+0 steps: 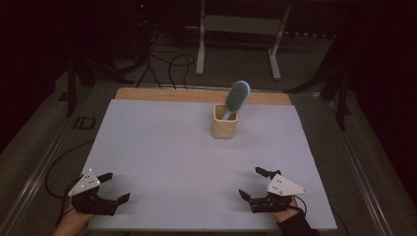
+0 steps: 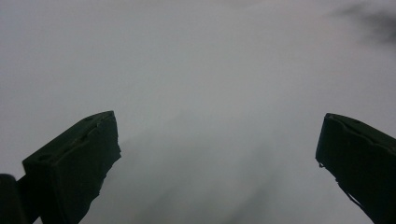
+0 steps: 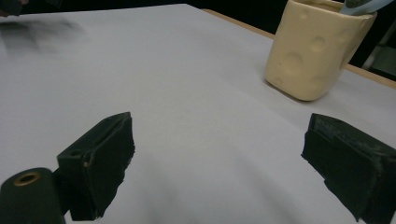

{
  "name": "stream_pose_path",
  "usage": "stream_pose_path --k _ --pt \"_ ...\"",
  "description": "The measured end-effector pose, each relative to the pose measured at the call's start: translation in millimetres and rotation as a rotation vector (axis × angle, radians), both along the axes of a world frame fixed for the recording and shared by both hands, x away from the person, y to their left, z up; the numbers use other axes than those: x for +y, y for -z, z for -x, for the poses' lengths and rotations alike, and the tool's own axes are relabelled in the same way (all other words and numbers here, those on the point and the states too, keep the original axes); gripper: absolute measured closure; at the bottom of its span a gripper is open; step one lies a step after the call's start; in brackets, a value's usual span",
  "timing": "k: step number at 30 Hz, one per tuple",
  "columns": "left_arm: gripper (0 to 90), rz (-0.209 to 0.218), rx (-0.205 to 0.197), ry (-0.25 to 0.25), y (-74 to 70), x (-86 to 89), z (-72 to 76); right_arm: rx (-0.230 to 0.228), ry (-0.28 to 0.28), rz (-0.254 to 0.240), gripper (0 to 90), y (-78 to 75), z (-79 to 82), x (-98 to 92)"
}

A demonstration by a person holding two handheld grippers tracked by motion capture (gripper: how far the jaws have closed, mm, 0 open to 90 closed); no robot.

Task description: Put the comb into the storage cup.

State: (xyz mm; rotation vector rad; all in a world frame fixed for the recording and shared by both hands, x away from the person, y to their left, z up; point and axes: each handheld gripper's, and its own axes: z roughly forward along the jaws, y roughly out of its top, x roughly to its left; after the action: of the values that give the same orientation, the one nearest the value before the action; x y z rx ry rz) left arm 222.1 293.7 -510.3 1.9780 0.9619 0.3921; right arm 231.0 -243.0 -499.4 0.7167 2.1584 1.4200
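Note:
A cream cup with round dimples (image 1: 224, 121) (image 3: 314, 49) stands upright toward the back middle of the white sheet (image 1: 187, 157). A blue hairbrush (image 1: 236, 98) leans in it, bristle head up and tilted right; its handle (image 3: 362, 5) pokes over the rim in the right gripper view. My left gripper (image 1: 114, 187) (image 2: 217, 158) rests at the front left corner, open, with bare sheet between the jaws. At the front right my right gripper (image 1: 251, 182) (image 3: 217, 154) is open too, holding nothing, with the cup well ahead of it.
The white sheet covers a wooden tabletop whose bare edge (image 1: 196, 94) shows at the back. Behind the table stand a white metal frame (image 1: 236, 34) and loose black cables (image 1: 167, 64) on the floor. The surroundings are dark.

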Motion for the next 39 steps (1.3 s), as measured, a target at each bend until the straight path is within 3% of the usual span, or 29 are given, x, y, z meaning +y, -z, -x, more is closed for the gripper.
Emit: stream_pose_path --k 1,5,12,24,28,33,37,39 --pt "0.0 -0.022 0.005 -0.018 0.4 -0.5 0.4 -0.001 0.002 -0.003 8.5 0.0 0.1 -0.1" --pt "0.0 -0.022 -0.008 -0.035 0.5 0.0 4.2 -0.002 0.000 0.002 8.5 0.4 -0.6 -0.7" --pt "0.0 -0.058 0.020 -0.105 6.1 1.0 8.1 -0.001 0.002 0.001 8.5 0.2 -0.1 -0.5" --pt "0.0 -0.026 0.017 -0.157 8.4 0.4 7.5 -0.006 -0.003 0.002 8.5 0.0 0.2 -1.0" --pt "0.0 -0.032 0.012 -0.158 10.3 -1.8 8.6 -0.007 -0.001 0.005 8.5 -0.3 0.6 -0.9" --pt "0.0 -0.010 0.006 -0.166 8.9 -0.9 9.4 -0.006 -0.004 0.009 8.5 0.0 0.7 -0.3" --pt "0.0 -0.026 0.012 -0.154 9.5 -3.8 9.9 -0.007 -0.009 0.012 8.5 0.5 0.1 0.0" --pt "0.0 -0.013 0.008 -0.147 7.8 -5.8 10.6 -0.006 -0.007 0.011 8.5 0.8 -0.1 -0.4"
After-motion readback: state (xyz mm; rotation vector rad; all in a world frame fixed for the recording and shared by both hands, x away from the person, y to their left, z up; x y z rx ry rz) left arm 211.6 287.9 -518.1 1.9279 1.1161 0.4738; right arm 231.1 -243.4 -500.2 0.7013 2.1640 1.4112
